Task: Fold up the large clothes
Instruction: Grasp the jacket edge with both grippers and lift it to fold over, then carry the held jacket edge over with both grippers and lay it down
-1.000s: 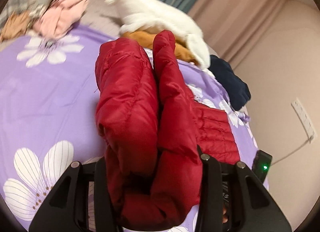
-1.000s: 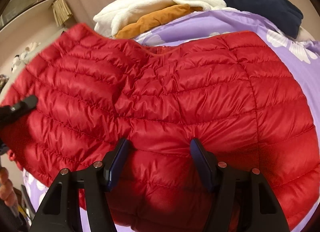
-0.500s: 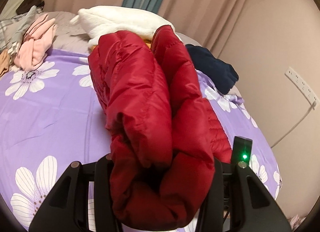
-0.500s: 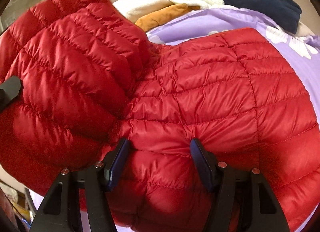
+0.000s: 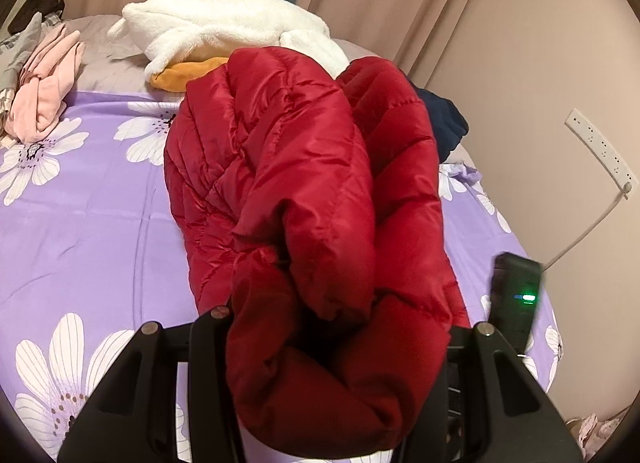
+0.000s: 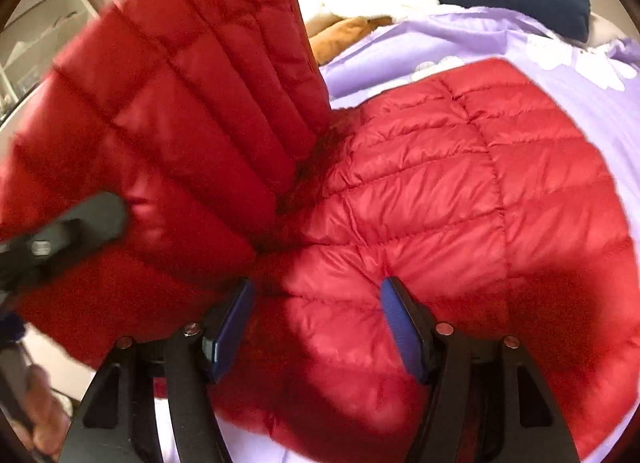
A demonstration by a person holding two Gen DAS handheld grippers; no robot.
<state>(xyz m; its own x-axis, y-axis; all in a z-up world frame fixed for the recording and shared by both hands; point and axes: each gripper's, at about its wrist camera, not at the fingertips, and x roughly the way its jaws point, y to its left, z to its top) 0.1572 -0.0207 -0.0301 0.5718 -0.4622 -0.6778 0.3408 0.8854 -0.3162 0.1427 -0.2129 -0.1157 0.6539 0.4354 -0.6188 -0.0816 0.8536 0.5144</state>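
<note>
A red quilted puffer jacket point(image 5: 304, 191) lies on the purple flowered bedsheet point(image 5: 88, 231). My left gripper point(image 5: 332, 343) is shut on a thick bunched fold of the jacket and holds it raised above the bed. It shows in the right wrist view point(image 6: 68, 231) at the left, lifting that half of the jacket point(image 6: 192, 103). My right gripper point(image 6: 318, 315) is shut on the jacket's near edge point(image 6: 460, 203), which lies flat on the sheet point(image 6: 460, 39). Its blue pads point(image 6: 400, 327) press into the padding.
A white fleece point(image 5: 224, 27) over an orange garment point(image 5: 188, 77) lies at the bed's far side, a navy garment point(image 5: 444, 123) to its right, pink clothes point(image 5: 44, 91) at the left. A wall with a power strip point(image 5: 596, 147) is to the right.
My left gripper has lifted its half of the jacket higher and swung it over toward the right half. My right gripper has stayed put, holding the near edge.
</note>
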